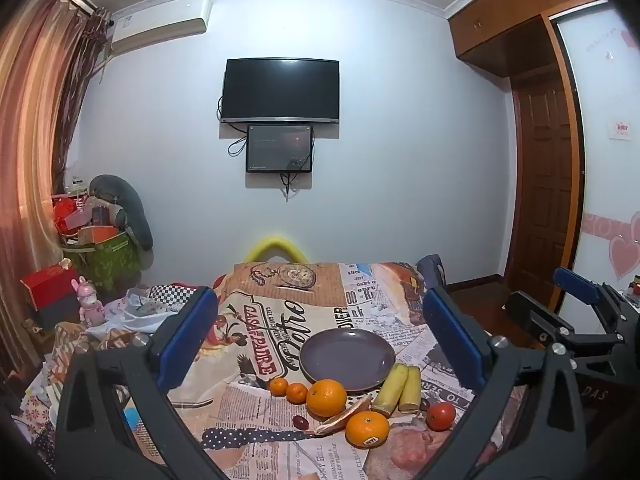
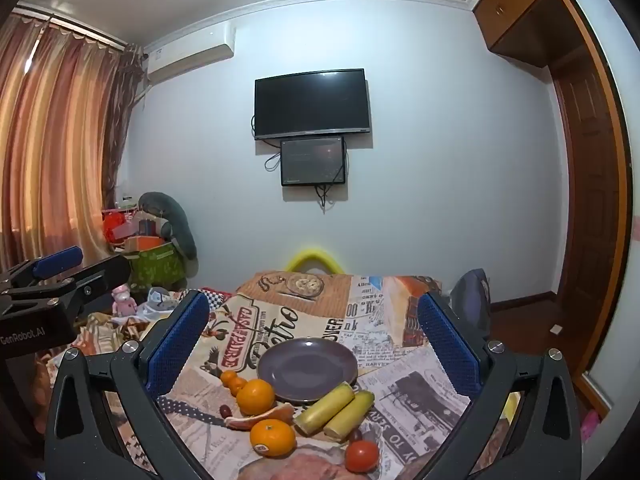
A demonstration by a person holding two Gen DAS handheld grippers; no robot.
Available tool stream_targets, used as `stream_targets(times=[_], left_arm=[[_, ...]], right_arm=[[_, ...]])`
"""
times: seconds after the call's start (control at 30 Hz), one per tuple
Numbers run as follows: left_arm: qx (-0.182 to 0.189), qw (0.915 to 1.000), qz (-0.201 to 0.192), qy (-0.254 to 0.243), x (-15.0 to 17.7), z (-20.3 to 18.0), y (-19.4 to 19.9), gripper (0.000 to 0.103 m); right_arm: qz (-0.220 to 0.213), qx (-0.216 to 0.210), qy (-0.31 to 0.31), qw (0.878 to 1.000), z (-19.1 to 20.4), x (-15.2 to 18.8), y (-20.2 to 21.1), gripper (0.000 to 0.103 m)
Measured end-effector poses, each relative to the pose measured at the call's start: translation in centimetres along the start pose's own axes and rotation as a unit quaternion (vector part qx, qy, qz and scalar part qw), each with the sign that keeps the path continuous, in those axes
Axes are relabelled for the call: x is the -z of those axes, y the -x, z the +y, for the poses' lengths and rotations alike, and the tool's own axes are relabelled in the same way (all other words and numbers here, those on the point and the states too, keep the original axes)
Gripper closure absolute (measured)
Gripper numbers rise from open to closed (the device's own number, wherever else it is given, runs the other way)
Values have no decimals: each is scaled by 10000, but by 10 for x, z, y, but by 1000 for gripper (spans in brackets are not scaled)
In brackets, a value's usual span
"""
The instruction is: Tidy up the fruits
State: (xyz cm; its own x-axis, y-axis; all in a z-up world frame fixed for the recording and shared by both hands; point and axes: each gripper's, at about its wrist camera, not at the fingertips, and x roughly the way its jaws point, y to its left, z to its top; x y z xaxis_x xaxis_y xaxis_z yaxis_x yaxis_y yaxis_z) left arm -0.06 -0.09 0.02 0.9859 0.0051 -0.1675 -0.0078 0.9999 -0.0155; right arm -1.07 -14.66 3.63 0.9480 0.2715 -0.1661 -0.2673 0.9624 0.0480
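Both grippers hang back from the fruit with their fingers spread wide and nothing between them, the left gripper (image 1: 320, 336) and the right gripper (image 2: 314, 340) aimed slightly down at the desk (image 2: 420, 384), likely because no fruit has been chosen yet. The empty purple plate (image 2: 307, 368) sits mid-desk with the fruit loose along its near rim: two small tangerines (image 2: 233, 382), a big orange (image 2: 256, 397), a stickered orange (image 2: 273, 437) and a tomato (image 2: 361, 456). The two bananas (image 2: 336, 410) lie side by side, their long axes slanting from near-left to far-right, touching the plate's edge.
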Motion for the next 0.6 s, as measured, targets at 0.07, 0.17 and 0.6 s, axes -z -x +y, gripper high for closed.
stream_targets(times=[0.07,0.17,0.6], left_arm=[[20,10000,11,44,0,0,0,0],[-1,10000,7,87,0,1,1,0],[48,10000,30,68,0,0,-2,0]], right_arm=[[18,-4,-5,10000,0,0,0,0],[24,-10,-1,10000,-1,1,0,0],[60,-2,18,10000,1,0,0,0]])
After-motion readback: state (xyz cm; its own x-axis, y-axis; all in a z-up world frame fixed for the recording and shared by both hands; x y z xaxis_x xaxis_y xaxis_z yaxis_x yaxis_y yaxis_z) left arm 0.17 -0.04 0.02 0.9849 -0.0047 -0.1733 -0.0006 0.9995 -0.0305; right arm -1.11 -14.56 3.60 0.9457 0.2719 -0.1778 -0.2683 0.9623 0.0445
